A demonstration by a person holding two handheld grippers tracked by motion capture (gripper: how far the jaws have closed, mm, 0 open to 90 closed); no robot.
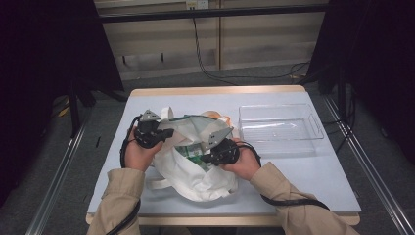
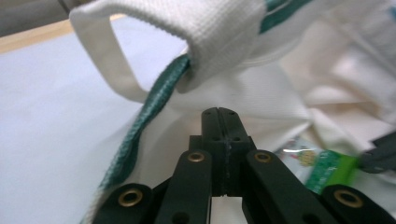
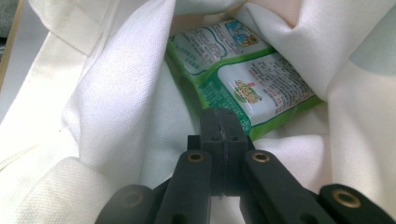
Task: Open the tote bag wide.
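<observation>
A white cloth bag (image 1: 195, 176) with green piping lies open in the middle of the table. Inside it rests a green and white food packet (image 3: 243, 70), visible through the mouth (image 1: 192, 152). My left gripper (image 1: 169, 132) is at the bag's left rim, its jaws together on the white cloth (image 2: 261, 98) just under the handle loop (image 2: 140, 51). My right gripper (image 3: 223, 112) reaches into the bag from the right, and its jaws are shut on the near edge of the packet. The packet also appears in the left gripper view (image 2: 322, 163).
A clear, empty plastic tray (image 1: 281, 128) stands to the right of the bag at the back. The pale blue table (image 1: 303, 171) has free room at its right front. Dark curtains and metal rails flank the table.
</observation>
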